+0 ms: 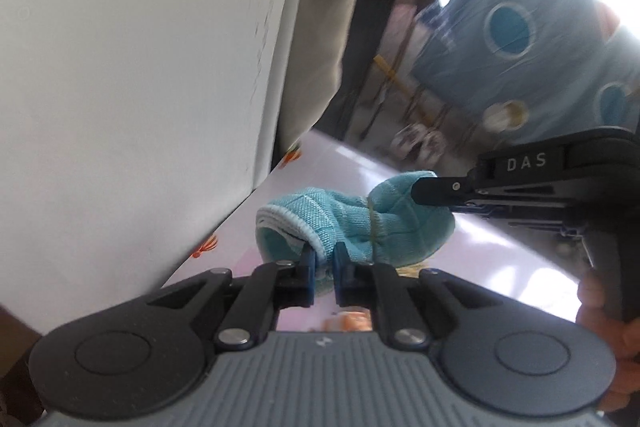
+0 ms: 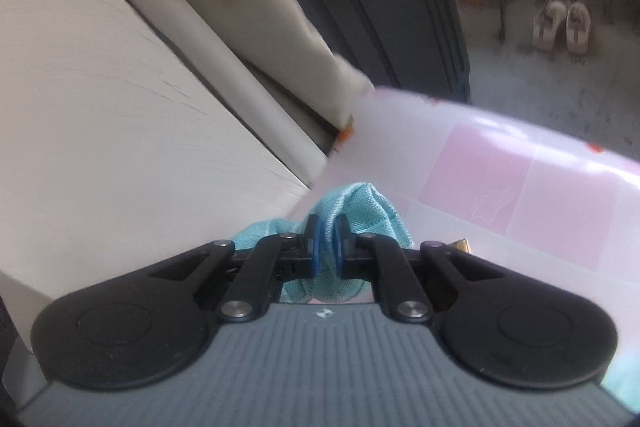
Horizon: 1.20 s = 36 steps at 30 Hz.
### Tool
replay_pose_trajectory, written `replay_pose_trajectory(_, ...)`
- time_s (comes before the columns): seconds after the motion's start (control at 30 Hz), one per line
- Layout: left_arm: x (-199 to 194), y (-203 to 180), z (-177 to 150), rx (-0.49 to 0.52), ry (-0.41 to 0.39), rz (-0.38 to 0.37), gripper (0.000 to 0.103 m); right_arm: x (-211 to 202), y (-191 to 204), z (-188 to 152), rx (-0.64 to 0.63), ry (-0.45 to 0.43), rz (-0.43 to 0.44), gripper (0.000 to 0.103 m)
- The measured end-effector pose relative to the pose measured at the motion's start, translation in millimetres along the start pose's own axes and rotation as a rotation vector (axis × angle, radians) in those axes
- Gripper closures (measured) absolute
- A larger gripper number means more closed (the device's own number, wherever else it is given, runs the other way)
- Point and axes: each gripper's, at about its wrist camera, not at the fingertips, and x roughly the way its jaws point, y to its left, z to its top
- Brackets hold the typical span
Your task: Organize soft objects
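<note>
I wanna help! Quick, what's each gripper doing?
Left gripper: shut on the teal cloth.
Right gripper: shut on the same cloth.

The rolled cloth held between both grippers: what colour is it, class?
Teal-blue, with a white edge band; the cloth shows best in the left wrist view.

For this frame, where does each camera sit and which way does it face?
Left wrist: on the left gripper, facing down along its fingers at the teal cloth; the right gripper and a hand show.
Right wrist: on the right gripper, facing down at the cloth and table.
Shared: cloth, table.
</note>
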Motion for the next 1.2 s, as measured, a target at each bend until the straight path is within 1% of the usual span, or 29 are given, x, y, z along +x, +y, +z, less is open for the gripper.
replay_pose_trajectory(0.1,-41,-6,-3,0.021,-0.041,-0.053,0.094,-51,10,-10,0.015,-0.061,0.016,0.097)
replay_pose_trajectory(0.2,-75,-17,-10,0.062,-0.058,-0.098,0.094,-104,13,-33,0.048,-0.119,0.030,0.097)
replay_pose_trajectory(0.27,-95,-28,-20,0.098,-0.070,-0.122,0.094,-141,9,-56,0.072,-0.156,0.036,0.097)
replay_pose_trajectory(0.33,-112,-40,-33,0.132,-0.067,-0.161,0.094,-177,1,-83,0.102,-0.192,0.021,0.097)
replay_pose_trajectory(0.43,-134,-64,-56,0.185,-0.050,-0.242,0.094,-231,-16,-125,0.173,-0.229,-0.012,0.097)
replay_pose_trajectory(0.6,-156,-128,-95,0.321,-0.003,-0.385,0.094,-324,-40,-194,0.261,-0.321,-0.099,0.097)
replay_pose_trajectory(0.7,-163,-171,-117,0.405,0.022,-0.465,0.094,-380,-61,-233,0.315,-0.389,-0.155,0.097)
replay_pose_trajectory(0.77,-168,-201,-130,0.454,0.041,-0.518,0.094,-410,-79,-256,0.358,-0.426,-0.191,0.097)
replay_pose_trajectory(0.83,-171,-227,-143,0.499,0.044,-0.559,0.094,-435,-95,-275,0.403,-0.454,-0.221,0.097)
replay_pose_trajectory(0.9,-176,-252,-157,0.547,0.021,-0.589,0.094,-459,-110,-297,0.434,-0.489,-0.255,0.097)
replay_pose_trajectory(0.93,-177,-266,-162,0.572,0.020,-0.601,0.094,-465,-116,-306,0.446,-0.506,-0.271,0.097)
replay_pose_trajectory(1.0,-174,-289,-171,0.610,0.041,-0.616,0.094,-474,-130,-321,0.478,-0.538,-0.296,0.097)
replay_pose_trajectory(1.07,-171,-306,-179,0.638,0.048,-0.609,0.094,-479,-144,-340,0.512,-0.553,-0.308,0.097)
replay_pose_trajectory(1.1,-172,-310,-182,0.648,0.048,-0.610,0.094,-480,-152,-350,0.525,-0.556,-0.302,0.097)
replay_pose_trajectory(1.2,-173,-313,-184,0.660,0.055,-0.620,0.093,-472,-165,-364,0.545,-0.542,-0.290,0.096)
